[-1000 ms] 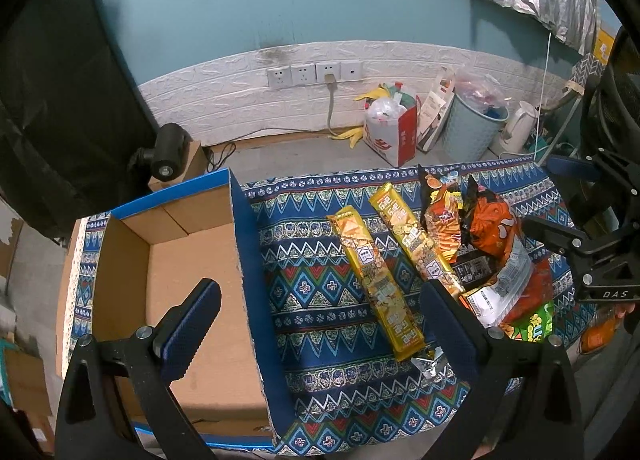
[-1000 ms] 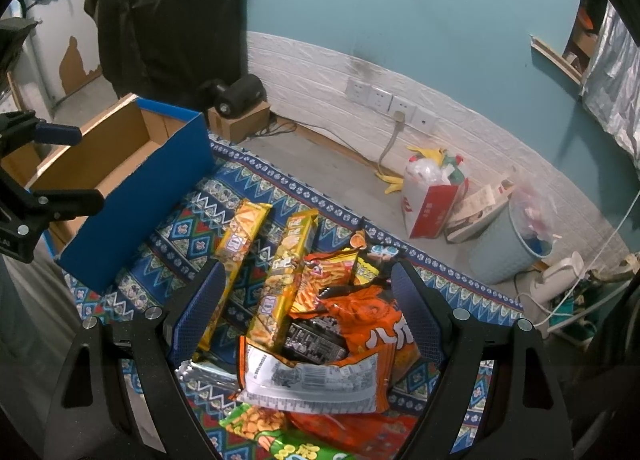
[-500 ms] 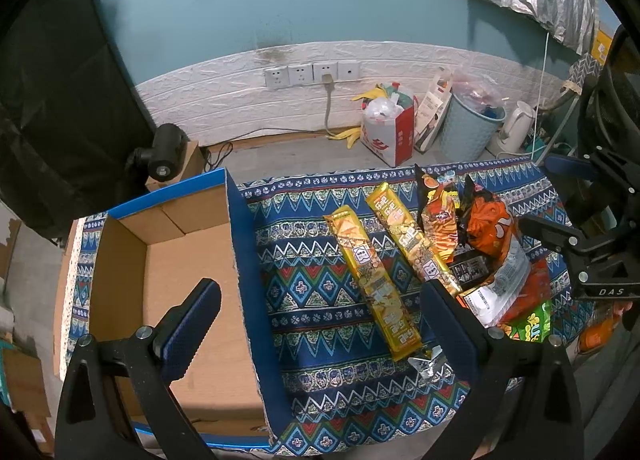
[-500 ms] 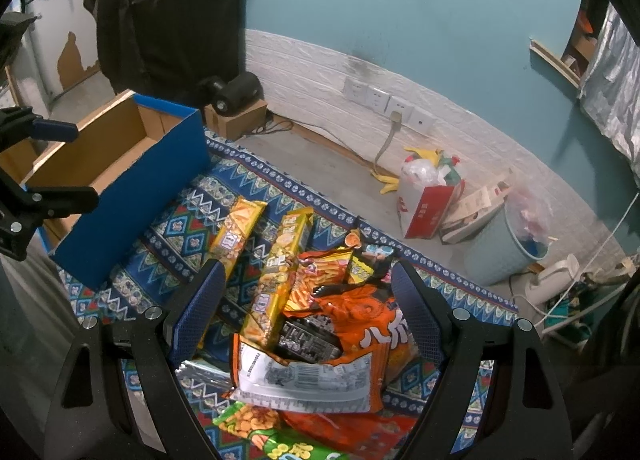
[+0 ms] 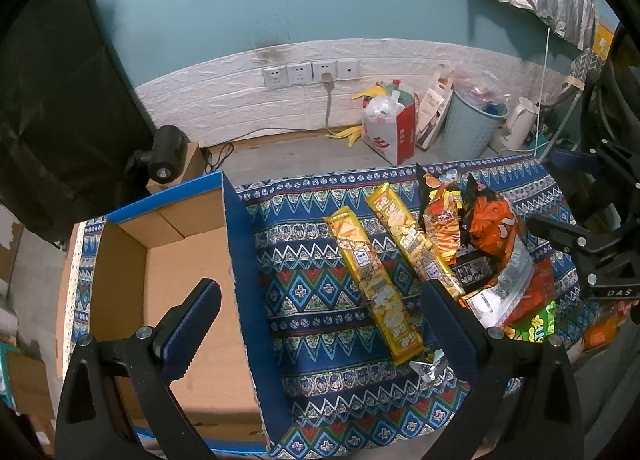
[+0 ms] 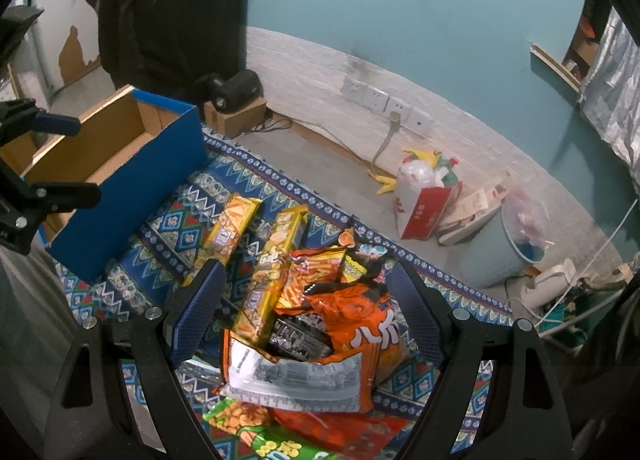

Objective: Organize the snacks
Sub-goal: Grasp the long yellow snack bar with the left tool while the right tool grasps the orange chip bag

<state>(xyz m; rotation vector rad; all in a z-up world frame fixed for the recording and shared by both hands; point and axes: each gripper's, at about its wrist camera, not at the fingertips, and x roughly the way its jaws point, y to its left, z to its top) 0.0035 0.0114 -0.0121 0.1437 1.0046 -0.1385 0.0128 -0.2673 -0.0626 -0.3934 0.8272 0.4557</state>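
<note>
A blue cardboard box (image 5: 236,260) stands open and empty at the table's left; it also shows in the right wrist view (image 6: 132,196). Two long yellow snack packs (image 5: 372,284) (image 5: 412,236) lie side by side right of it. A pile of orange snack bags (image 5: 492,228) (image 6: 352,324) lies further right, with a green bag (image 6: 256,432) at its near edge. My left gripper (image 5: 320,316) is open and empty above the box wall and the near yellow pack. My right gripper (image 6: 308,312) is open and empty above the pile.
A patterned blue cloth (image 5: 320,300) covers the table. On the floor behind stand a red-white bag (image 5: 388,132), a blue bin (image 5: 472,128), a kettle (image 5: 520,120) and a black device on a small box (image 5: 168,152). Wall sockets (image 5: 312,72) sit beyond.
Both views have shifted slightly: the snack pile sits a little higher and closer between the right gripper's fingers. Both grippers stay open. The snacks and box have not moved.
</note>
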